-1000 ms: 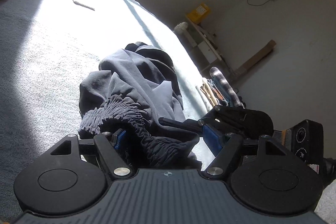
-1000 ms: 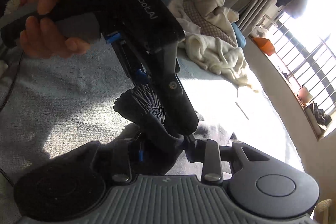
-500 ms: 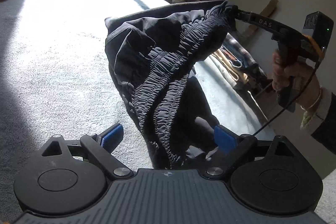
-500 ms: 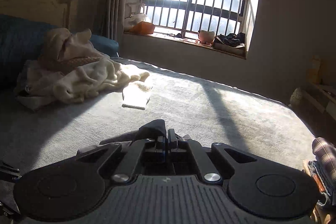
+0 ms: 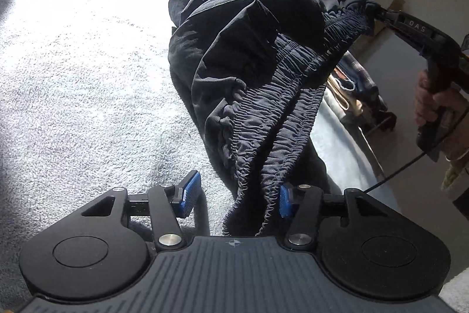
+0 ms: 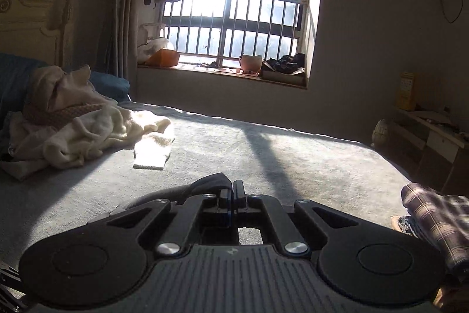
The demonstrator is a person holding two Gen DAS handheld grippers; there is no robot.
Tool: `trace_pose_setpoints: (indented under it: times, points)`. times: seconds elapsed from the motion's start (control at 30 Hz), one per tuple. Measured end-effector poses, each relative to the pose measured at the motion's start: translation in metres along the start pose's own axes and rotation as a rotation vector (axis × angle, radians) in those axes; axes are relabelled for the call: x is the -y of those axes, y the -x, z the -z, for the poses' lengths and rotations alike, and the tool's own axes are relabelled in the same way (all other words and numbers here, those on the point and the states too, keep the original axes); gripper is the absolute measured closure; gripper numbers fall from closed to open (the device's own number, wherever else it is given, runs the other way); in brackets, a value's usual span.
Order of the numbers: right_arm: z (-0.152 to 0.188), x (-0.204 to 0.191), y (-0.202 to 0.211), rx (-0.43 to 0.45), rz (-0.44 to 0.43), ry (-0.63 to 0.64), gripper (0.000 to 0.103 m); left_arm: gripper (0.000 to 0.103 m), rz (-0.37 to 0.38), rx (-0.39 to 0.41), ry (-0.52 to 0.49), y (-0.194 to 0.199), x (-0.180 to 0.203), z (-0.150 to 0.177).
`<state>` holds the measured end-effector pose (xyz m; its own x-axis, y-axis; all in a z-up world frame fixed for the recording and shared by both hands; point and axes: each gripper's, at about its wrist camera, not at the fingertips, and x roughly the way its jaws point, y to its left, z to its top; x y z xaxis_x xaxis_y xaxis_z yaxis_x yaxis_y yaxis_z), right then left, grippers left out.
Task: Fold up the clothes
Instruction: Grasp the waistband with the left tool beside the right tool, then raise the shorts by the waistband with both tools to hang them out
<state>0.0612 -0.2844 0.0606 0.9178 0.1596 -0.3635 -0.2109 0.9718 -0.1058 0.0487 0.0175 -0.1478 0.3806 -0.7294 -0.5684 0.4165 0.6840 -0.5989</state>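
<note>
The right gripper (image 6: 233, 197) clenched the elastic waistband of the dark shorts (image 5: 258, 72), which hung between the spread pads (image 5: 190, 194) of the released left gripper (image 5: 236, 197), above the grey bed (image 5: 88, 78).

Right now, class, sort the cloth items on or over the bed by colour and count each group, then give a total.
Dark navy: 1, the elastic-waist shorts, held up by the right hand-held gripper.
Cream or white: 2, the crumpled pile and the flat white cloth.
Plaid: 1, the plaid garment at the bed's edge.
Total: 4
</note>
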Motion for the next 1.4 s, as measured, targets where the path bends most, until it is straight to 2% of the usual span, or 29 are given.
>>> trace_pose_setpoints:
  times: [0.07, 0.13, 0.17, 0.2, 0.27, 0.43, 0.5, 0.67, 0.83, 1.0, 1.17, 1.4]
  points:
    - [0.001, 0.006, 0.002, 0.006, 0.011, -0.023, 0.103, 0.057, 0.007, -0.028, -0.031, -0.006, 0.004, 0.000]
    - [0.002, 0.010, 0.001, 0.002, 0.017, -0.045, 0.103, 0.069, -0.013, -0.059, -0.070, -0.013, 0.008, 0.001]
    - [0.003, 0.011, 0.002, 0.002, 0.018, -0.050, 0.103, 0.081, -0.030, -0.063, -0.086, -0.014, 0.010, 0.002]
    - [0.004, 0.011, 0.002, 0.003, 0.019, -0.052, 0.103, 0.088, -0.045, -0.059, -0.096, -0.013, 0.011, 0.002]
    - [0.005, 0.011, 0.004, 0.011, 0.021, -0.055, 0.103, 0.094, -0.065, -0.028, -0.095, -0.003, 0.012, 0.000]
    - [-0.001, 0.012, 0.013, 0.052, 0.034, -0.074, 0.103, 0.096, -0.128, 0.087, -0.089, 0.036, 0.013, -0.012]
    - [-0.009, 0.011, 0.019, 0.077, 0.040, -0.081, 0.103, 0.096, -0.160, 0.159, -0.089, 0.062, 0.015, -0.023]
    - [-0.034, 0.002, 0.042, 0.176, 0.043, -0.067, 0.103, 0.097, -0.256, 0.360, -0.160, 0.141, 0.033, -0.061]
    - [-0.064, -0.010, 0.075, 0.326, 0.035, -0.063, 0.103, 0.097, -0.345, 0.553, -0.254, 0.201, 0.079, -0.104]
    - [-0.096, -0.021, 0.116, 0.478, 0.000, -0.048, 0.103, 0.096, -0.428, 0.732, -0.391, 0.245, 0.134, -0.115]
    - [-0.121, -0.028, 0.154, 0.590, -0.044, -0.022, 0.103, 0.096, -0.463, 0.848, -0.501, 0.281, 0.168, -0.108]
    - [-0.139, -0.030, 0.196, 0.651, -0.149, -0.036, 0.103, 0.096, -0.504, 0.904, -0.594, 0.321, 0.201, -0.089]
